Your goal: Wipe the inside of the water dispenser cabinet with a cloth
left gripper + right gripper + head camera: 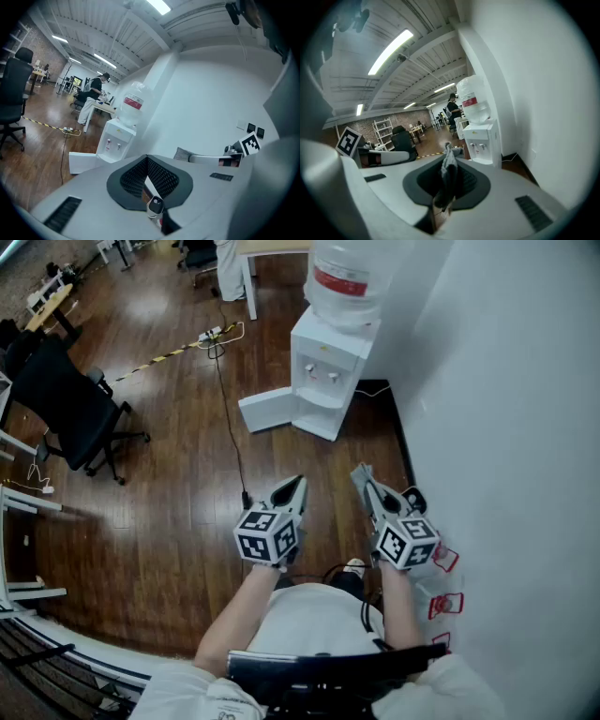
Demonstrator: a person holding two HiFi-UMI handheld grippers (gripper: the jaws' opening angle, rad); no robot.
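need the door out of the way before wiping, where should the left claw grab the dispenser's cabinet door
Probably take the cabinet door by its free end, farthest from the water dispenser, pinching its thin top edge from above: it stands open, upright and low to the floor. The left claw is shut, so open it first.

Left gripper [292, 486], right gripper [363, 474]: grey shells, ribbed black pads [164, 177]. Left cube [267, 535] and right cube [406, 542] bore black-and-white square markers. Person wore white short-sleeved shirt [314, 615]; thin black cable [364, 613] lay over it.
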